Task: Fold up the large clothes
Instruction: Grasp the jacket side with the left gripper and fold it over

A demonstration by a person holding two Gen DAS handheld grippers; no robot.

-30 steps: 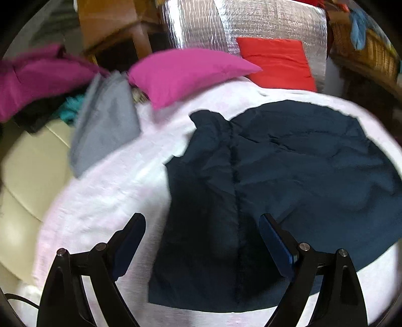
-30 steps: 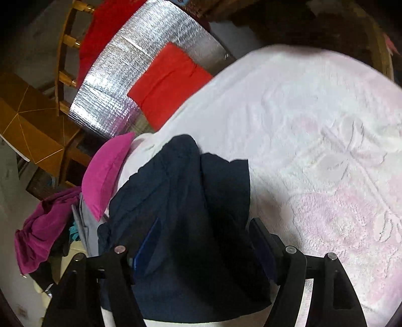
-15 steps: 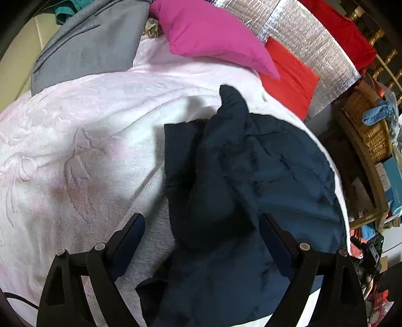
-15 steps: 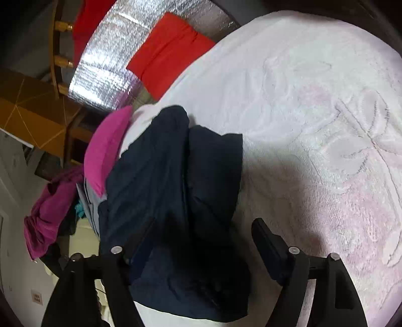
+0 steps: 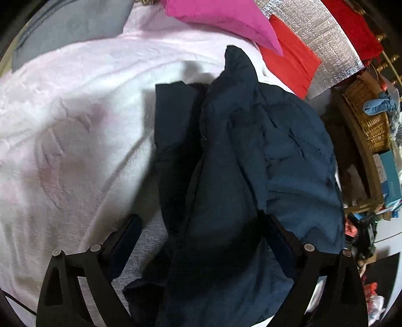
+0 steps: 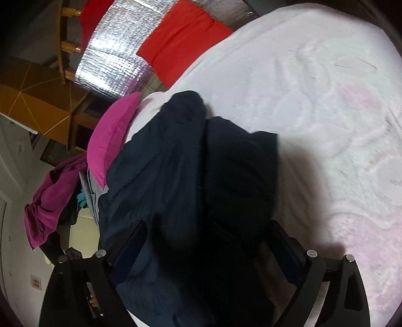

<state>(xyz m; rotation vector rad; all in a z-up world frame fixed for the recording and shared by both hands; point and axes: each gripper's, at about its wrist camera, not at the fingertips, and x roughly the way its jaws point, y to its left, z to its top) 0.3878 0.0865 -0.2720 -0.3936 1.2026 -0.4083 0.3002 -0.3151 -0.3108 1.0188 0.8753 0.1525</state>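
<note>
The dark navy garment (image 5: 238, 161) lies on the bed's pale pink blanket (image 5: 70, 130), bunched into a long ridge rather than spread flat. Its long axis runs away from both cameras, from the near edge of the bed toward the magenta pillow (image 5: 221, 20) and the red cushion (image 5: 291, 60) at the far side, ending in a raised peak of cloth. One panel is doubled over along that ridge, so a darker layer sits on a lighter, quilted-looking one.

The garment lies straight ahead of both tools. In the left wrist view the left tool (image 5: 201, 241) is spread wide, its fingers either side of the near end of the ridge, with nothing pinched. In the right wrist view the garment (image 6: 196, 191) likewise fills the gap of the right tool (image 6: 208, 251), which is also spread and empty. Bare blanket lies to the left tool's left and to the right tool's right.

Neither tool looks clearly nearer; both face the same near hem, so the next grasp probably falls there, one corner each.
</note>
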